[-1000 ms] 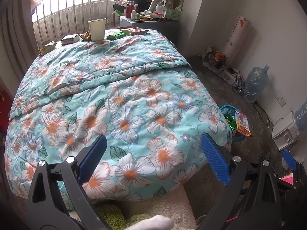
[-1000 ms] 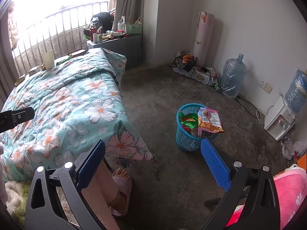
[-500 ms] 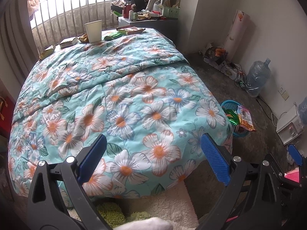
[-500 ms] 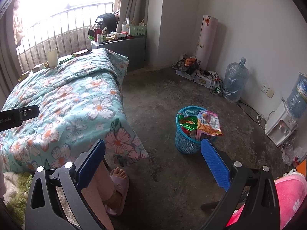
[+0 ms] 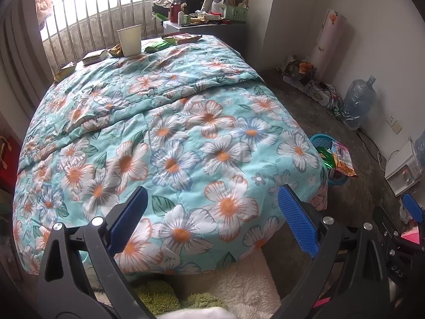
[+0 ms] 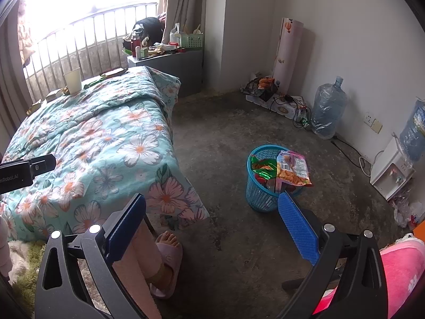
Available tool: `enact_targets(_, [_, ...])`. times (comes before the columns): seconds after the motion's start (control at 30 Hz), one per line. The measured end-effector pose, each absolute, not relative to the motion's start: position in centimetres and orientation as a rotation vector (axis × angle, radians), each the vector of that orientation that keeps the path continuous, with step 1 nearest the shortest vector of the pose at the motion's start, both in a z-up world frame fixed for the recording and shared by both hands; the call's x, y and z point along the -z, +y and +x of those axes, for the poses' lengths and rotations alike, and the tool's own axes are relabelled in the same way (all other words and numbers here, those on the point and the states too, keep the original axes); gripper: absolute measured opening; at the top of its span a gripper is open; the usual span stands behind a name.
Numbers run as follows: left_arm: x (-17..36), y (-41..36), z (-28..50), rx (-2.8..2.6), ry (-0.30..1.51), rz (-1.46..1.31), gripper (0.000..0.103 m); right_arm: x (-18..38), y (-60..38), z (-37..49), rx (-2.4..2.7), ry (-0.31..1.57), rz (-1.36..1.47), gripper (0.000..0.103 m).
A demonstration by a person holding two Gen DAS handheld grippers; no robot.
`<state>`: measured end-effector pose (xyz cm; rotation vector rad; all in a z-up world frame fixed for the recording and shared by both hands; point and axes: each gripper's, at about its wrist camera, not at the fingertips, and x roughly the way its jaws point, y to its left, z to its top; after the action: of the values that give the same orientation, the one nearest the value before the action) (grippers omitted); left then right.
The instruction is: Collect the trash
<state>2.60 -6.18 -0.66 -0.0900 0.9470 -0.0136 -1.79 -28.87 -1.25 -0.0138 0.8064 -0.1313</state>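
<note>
At the far end of the flowered bed (image 5: 170,138) stand a paper cup (image 5: 130,40) and several snack wrappers: a green one (image 5: 156,46), a flat packet (image 5: 183,38), a box (image 5: 94,56) and a yellow packet (image 5: 64,71). A blue basket (image 6: 265,183) on the floor holds wrappers, with an orange snack bag (image 6: 292,168) across its rim. My left gripper (image 5: 212,220) is open above the bed's near end. My right gripper (image 6: 212,220) is open over the floor, the basket just beyond its right finger. The same cup (image 6: 73,80) shows in the right wrist view.
A cluttered grey cabinet (image 6: 170,63) stands past the bed. Along the right wall are a roll (image 6: 288,55), a power strip with cables (image 6: 281,103), a water bottle (image 6: 328,107) and a white dispenser (image 6: 390,170). A person's slippered foot (image 6: 166,263) and a green rug (image 5: 159,295) lie near me.
Both grippers have pulled back and risen slightly, so the bed and basket look a little farther. Both stay open and empty.
</note>
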Motion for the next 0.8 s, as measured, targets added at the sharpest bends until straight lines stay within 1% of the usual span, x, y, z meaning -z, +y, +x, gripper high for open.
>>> enact_targets(0.57, [0.7,-6.4,2.2,0.019,0.915,0.003,0.094,1.1,-29.8,-1.9,0.167,0.805,-0.014,0.097])
enact_targets(0.8, [1.0,-5.7,1.7,-0.001,0.929,0.018,0.094,1.0,-30.5,-2.2,0.172,0.796,0.001,0.097])
